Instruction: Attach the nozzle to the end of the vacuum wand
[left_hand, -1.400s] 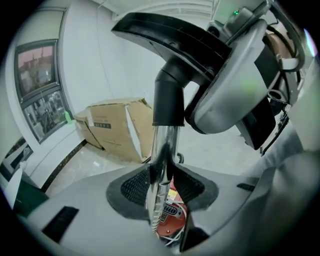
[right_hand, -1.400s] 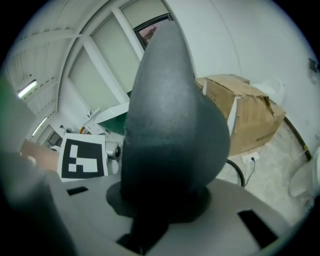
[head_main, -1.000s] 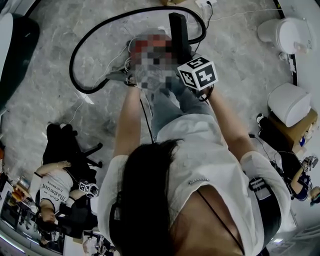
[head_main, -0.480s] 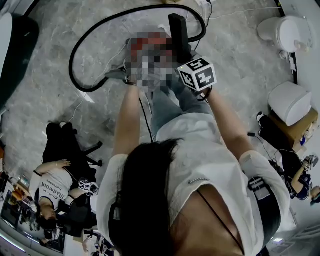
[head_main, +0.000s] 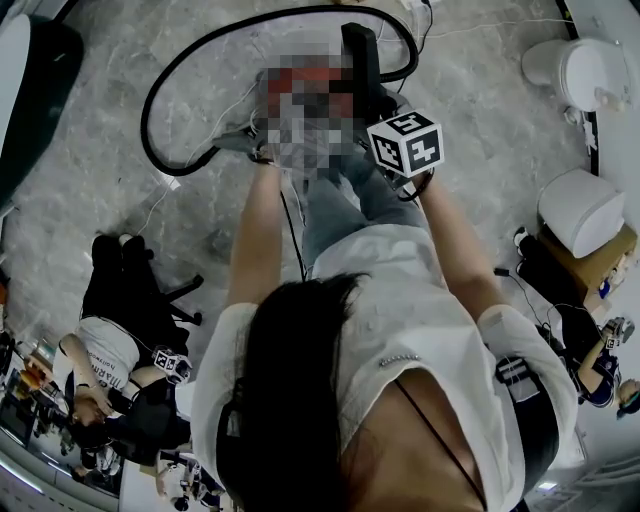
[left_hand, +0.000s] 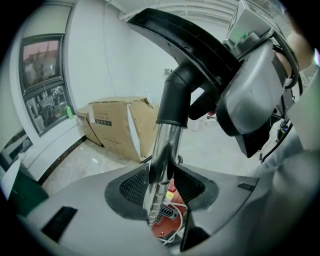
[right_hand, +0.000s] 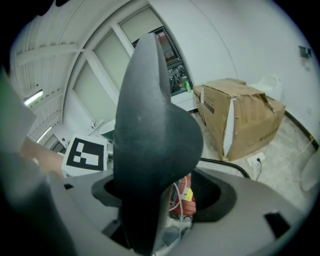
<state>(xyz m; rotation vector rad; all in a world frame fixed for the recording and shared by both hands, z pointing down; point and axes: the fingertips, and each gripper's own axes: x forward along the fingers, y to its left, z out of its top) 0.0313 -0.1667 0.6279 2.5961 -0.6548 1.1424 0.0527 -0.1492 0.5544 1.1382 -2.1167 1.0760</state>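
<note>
The chrome vacuum wand (left_hand: 165, 145) rises between my left gripper's (left_hand: 162, 172) pads, which press on it. A black collar joins the wand's top to the black nozzle (left_hand: 185, 40). In the right gripper view that nozzle (right_hand: 150, 125) fills the space between my right gripper's (right_hand: 165, 195) jaws. These jaws are opening, and a gap shows beside the right pad (right_hand: 217, 192). In the head view the nozzle (head_main: 360, 55) points away from me, past the right gripper's marker cube (head_main: 406, 146). A mosaic patch hides the left gripper there.
A black hose (head_main: 160, 90) loops over the marble floor round the red vacuum body (left_hand: 167, 227). A torn cardboard box (right_hand: 240, 115) stands by the wall. White round units (head_main: 580, 205) sit at the right. A seated person (head_main: 100, 350) is at the lower left.
The right gripper's marker cube has shifted slightly to the right. The seated person at the lower left has changed position. Both my arms stay where they were.
</note>
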